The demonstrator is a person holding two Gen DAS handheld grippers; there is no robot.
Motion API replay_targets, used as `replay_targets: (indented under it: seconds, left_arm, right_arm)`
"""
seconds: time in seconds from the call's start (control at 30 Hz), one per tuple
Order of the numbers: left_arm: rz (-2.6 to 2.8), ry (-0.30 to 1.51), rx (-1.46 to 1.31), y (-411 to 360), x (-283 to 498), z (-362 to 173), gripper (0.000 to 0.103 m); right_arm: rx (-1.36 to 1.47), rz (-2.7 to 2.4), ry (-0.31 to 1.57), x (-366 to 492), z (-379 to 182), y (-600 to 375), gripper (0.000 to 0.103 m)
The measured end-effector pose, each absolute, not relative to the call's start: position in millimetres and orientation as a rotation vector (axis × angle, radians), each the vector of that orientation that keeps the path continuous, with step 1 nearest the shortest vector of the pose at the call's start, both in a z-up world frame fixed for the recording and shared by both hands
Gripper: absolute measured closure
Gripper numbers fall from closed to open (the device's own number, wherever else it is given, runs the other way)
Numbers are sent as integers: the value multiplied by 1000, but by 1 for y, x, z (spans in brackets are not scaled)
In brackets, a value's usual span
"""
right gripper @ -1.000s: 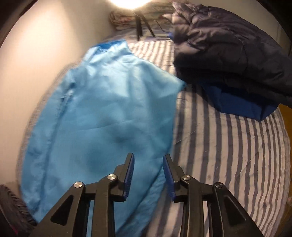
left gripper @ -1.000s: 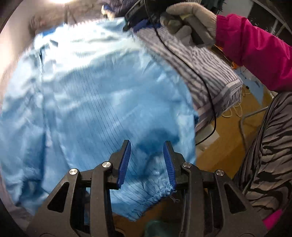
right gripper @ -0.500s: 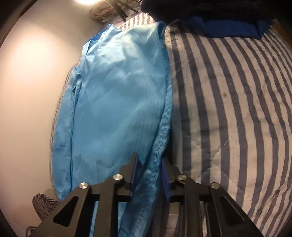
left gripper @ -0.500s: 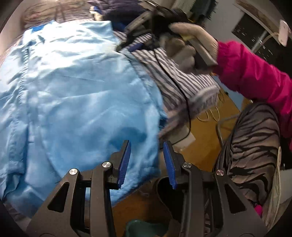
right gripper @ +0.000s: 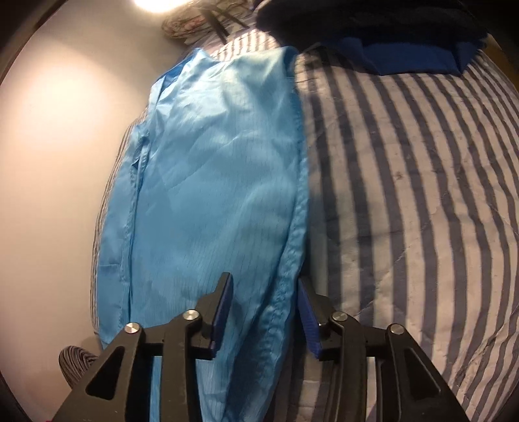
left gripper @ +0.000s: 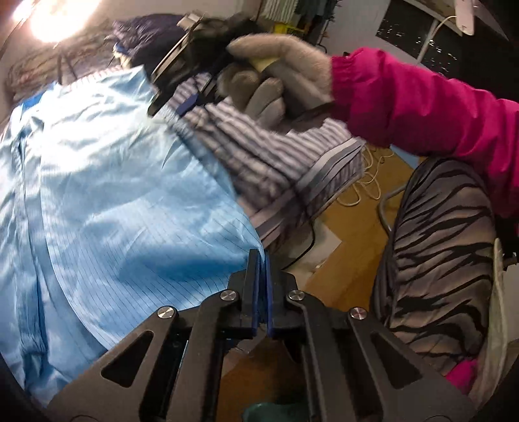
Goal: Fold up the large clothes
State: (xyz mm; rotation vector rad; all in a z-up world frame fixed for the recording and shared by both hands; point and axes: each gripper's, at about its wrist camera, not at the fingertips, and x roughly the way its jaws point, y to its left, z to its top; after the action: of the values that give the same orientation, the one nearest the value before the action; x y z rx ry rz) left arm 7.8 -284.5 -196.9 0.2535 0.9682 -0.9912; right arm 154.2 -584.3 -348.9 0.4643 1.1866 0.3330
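Note:
A light blue pin-striped garment (left gripper: pixel 113 194) lies flat along the wall side of a striped bed. My left gripper (left gripper: pixel 262 256) is at its near right corner, by the bed's edge, and the jaws are shut with the hem running in between the tips. In the right wrist view the garment (right gripper: pixel 220 162) stretches away from me. My right gripper (right gripper: pixel 263 282) straddles its folded right seam (right gripper: pixel 290 259). Its jaws are opening and the pads stand clear of the cloth. Further up the bed, a gloved hand (left gripper: pixel 275 65) holds that right gripper (left gripper: pixel 181 84).
The striped bedcover (right gripper: pixel 405 194) lies bare to the right of the garment. A dark puffy jacket (right gripper: pixel 356 19) and a blue folded item (right gripper: pixel 415 58) sit at the far end. A wall (right gripper: pixel 48 162) borders the left. Beside the bed are wooden floor (left gripper: pixel 350 233), cables and the person's zebra-patterned leg (left gripper: pixel 438 259).
My left jaws have closed at the garment's near right corner after sliding to its edge. My right jaws, narrow around the seam half a second ago, have spread wider.

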Motion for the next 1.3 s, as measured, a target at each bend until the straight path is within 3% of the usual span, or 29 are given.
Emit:
replay_targets:
  seconds: [0.07,0.3,0.37,0.47,0.57,0.6,0.67,0.7,0.73,0.77,0.83,0.93,1.03,1.07,1.1,1.2,1.3]
  left_arm:
    - [-1000,973,257,-289,10,-198,102]
    - [-1054,988,275,-297,2,-204,102]
    - [-1045,1000,287,-294,1,-207,102]
    - [-1003,1025,298,-293,6,-213,102]
    - [-959,1036,286,-288,10,-207,101]
    - [-949,1033,272,-284,12,-203,96]
    - [-931,1002,212,-274,17,-187,75]
    - [-926,990,193,-268,18,-181,63]
    - [-920,976,161,-264,22,-174,62]
    - [-920,971,130,-262,26,-170,63]
    - [-925,970,89,-260,34,-165,62]
    - [-899,954,89,-267,45,-166,62]
    - [-852,979,79,-277,68,-186,63]
    - [-823,1005,62,-278,78,-196,63]
    - [-811,1032,47,-277,85,-203,63]
    - [-826,1145,115,-289,97,-239,63]
    - [-805,1126,114,-284,95,-241,63]
  right_arm:
    - [508,331,1177,156,-351,-592,50]
    - [521,315,1150,176,-358,-592,52]
    - [444,298,1134,183,-354,-586,94]
    - [337,225,1130,189,-347,-583,103]
    - [395,199,1111,191,-343,-599,103]
    - [426,219,1102,190,-342,-604,103]
    - [473,262,1086,187,-341,-613,93]
    - [506,276,1083,187,-343,-619,82]
    - [533,284,1079,186,-344,-623,54]
    - [576,293,1068,185,-346,-629,44]
    - [631,320,1057,184,-349,-633,43]
    - [640,333,1070,185,-355,-629,53]
    - [604,336,1106,187,-360,-618,80]
    - [594,344,1109,187,-360,-614,94]
    - [576,342,1112,188,-358,-611,99]
    - [497,310,1114,188,-349,-599,103]
    - [495,289,1114,188,-340,-593,103]
